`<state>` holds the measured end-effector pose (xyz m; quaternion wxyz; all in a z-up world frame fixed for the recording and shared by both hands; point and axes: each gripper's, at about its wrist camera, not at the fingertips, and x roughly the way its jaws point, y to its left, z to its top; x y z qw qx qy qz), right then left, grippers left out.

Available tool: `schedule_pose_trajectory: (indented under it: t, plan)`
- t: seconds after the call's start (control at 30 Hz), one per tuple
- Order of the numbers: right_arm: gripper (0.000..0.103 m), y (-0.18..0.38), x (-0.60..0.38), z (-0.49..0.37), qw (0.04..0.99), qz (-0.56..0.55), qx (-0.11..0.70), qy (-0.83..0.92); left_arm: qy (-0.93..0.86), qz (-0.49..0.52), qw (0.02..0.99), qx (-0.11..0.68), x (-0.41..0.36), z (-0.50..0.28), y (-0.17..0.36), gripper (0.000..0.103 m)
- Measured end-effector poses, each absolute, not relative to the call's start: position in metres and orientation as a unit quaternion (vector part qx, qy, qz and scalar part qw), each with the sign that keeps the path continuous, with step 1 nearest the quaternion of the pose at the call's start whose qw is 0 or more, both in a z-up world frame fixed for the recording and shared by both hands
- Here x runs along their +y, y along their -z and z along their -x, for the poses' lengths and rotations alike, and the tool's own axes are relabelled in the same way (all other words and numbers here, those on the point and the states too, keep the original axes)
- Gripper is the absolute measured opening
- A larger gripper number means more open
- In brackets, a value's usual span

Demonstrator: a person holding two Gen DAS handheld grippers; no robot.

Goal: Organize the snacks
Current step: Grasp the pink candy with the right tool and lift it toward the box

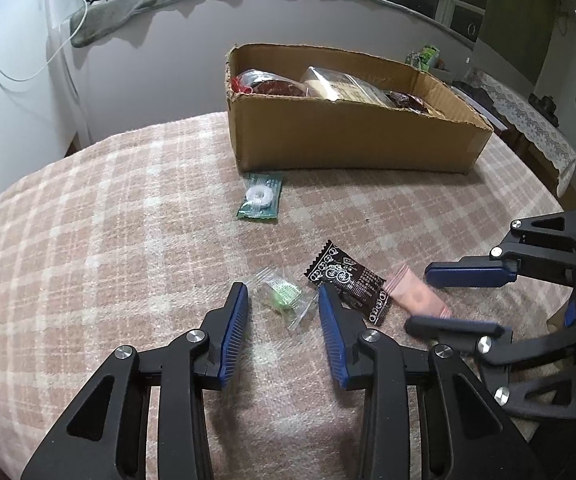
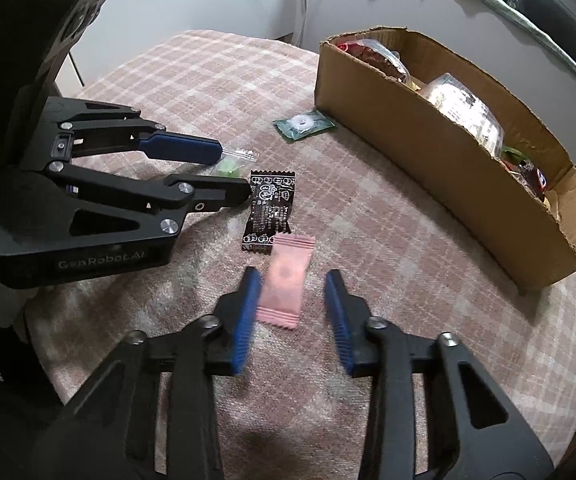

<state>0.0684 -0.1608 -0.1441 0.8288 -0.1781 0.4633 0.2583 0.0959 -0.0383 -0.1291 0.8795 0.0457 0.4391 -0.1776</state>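
Observation:
A clear packet with a green candy [image 1: 284,300] lies on the checked cloth between the fingers of my left gripper [image 1: 282,290], whose pads flank its edges without squeezing it. A pink packet [image 2: 286,284] lies between the fingers of my right gripper [image 2: 293,276]. The left pad touches its edge and looks blurred, while the right pad stands apart. Between the two packets lies a black printed packet [image 1: 348,280]. A green packet with a white ring [image 1: 258,198] rests by the cardboard box [image 1: 348,140], which holds several snack bags.
The pink checked cloth [image 1: 128,240] covers a rounded table whose edge drops off at the left and far side. A white wall with a cable stands behind it. A lace-covered surface [image 1: 528,120] is at the far right. The two grippers sit close together.

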Motion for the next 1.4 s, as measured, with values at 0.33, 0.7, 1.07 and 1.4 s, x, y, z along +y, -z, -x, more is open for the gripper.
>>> schedule_pose_trajectory:
  t: [0.33,0.7,1.07,1.4]
  plan:
    - [0.021,0.142,-0.168,-0.073,0.833,0.169,0.462,-0.253,0.175,-0.033,0.882,0.436,-0.031,-0.094,0.128,0.028]
    - [0.02,0.138,-0.178,-0.075,0.841,0.152,0.458,-0.244,0.169,-0.018,0.892,0.42,-0.02,-0.086,0.117,0.027]
    - [0.02,0.099,-0.197,-0.076,0.865,0.138,0.422,-0.232,0.175,-0.013,0.906,0.385,-0.024,-0.086,0.086,0.027]
    - [0.02,0.057,-0.23,-0.104,0.891,0.117,0.39,-0.199,0.181,-0.016,0.917,0.355,-0.035,-0.114,0.056,0.027]
